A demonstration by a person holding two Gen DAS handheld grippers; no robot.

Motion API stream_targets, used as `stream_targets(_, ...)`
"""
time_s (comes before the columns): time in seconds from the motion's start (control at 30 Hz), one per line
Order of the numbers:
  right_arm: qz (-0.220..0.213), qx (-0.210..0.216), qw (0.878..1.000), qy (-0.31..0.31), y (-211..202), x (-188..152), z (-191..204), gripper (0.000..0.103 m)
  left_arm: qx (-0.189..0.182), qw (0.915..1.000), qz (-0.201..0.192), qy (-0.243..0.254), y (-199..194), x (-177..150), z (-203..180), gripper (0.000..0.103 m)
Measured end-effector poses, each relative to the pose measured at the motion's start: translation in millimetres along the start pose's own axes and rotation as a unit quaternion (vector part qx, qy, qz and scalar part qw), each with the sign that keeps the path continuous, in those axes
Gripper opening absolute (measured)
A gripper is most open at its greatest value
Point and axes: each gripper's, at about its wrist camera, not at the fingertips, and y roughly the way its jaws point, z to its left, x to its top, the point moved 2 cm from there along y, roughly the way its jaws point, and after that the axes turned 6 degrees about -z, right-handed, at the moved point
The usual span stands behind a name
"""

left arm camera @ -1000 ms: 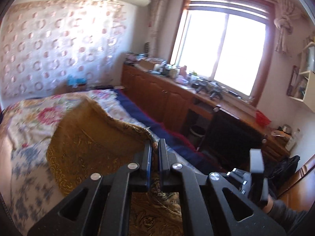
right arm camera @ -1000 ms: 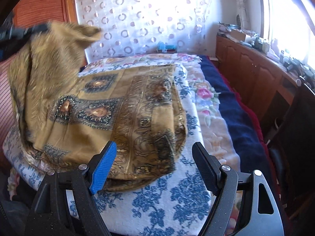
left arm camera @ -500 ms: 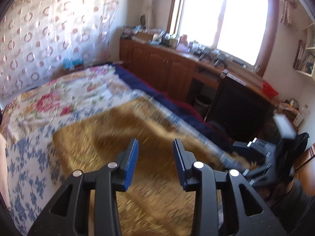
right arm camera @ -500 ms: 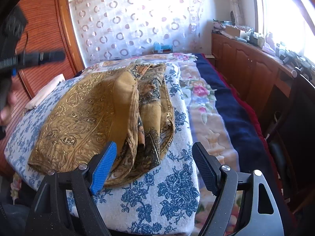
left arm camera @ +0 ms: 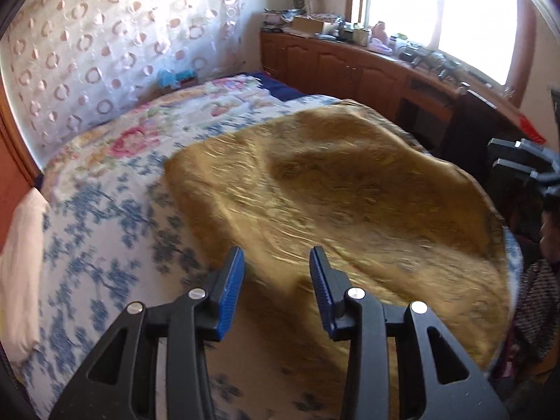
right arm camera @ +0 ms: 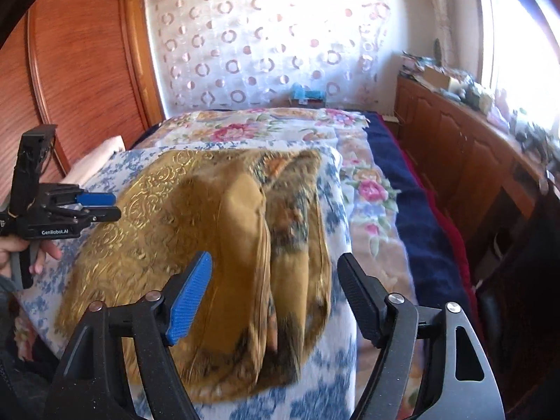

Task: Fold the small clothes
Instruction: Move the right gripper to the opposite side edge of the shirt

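A golden-brown patterned garment [left arm camera: 332,189] lies on the bed, folded over itself. In the right wrist view the garment [right arm camera: 217,245] shows stacked fold edges on its right side. My left gripper [left arm camera: 276,273] hovers open over the garment's near edge, with nothing between its pads. It also appears at the left of the right wrist view as the left gripper [right arm camera: 101,206], held by a hand [right arm camera: 21,248]. My right gripper [right arm camera: 274,260] stands wide above the folded edge; its jaws are closing and the pads touch no cloth. The right gripper [left arm camera: 518,161] sits beyond the bed's right side.
The bed has a blue-flowered cover [left arm camera: 105,227], and a navy blanket [right arm camera: 413,217] runs along its window side. A low wooden cabinet [right arm camera: 455,147] with clutter on top stands under the window. A wooden wardrobe [right arm camera: 80,70] is at the left. A white pillow [left arm camera: 21,262] lies at the bed's edge.
My left gripper let go of the lifted garment corner, opened and came down toward the bed. The garment dropped flat, folded over. My right gripper's jaws narrowed slightly.
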Motion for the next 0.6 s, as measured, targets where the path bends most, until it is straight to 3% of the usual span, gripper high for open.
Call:
stream_targets(0.33,0.022,0.025,0.999,-0.027,79.3,59.4,-5.5,0.055,0.009,0.9997,0.011,-0.02,36.0,0.8,40.2,0.038)
stream_targets(0.6,0.068,0.057,0.996,-0.019,149.9,70.1,-15.7,0.041,0.01,0.9998,0.005,-0.014,47.7,2.5,38.9,0.039)
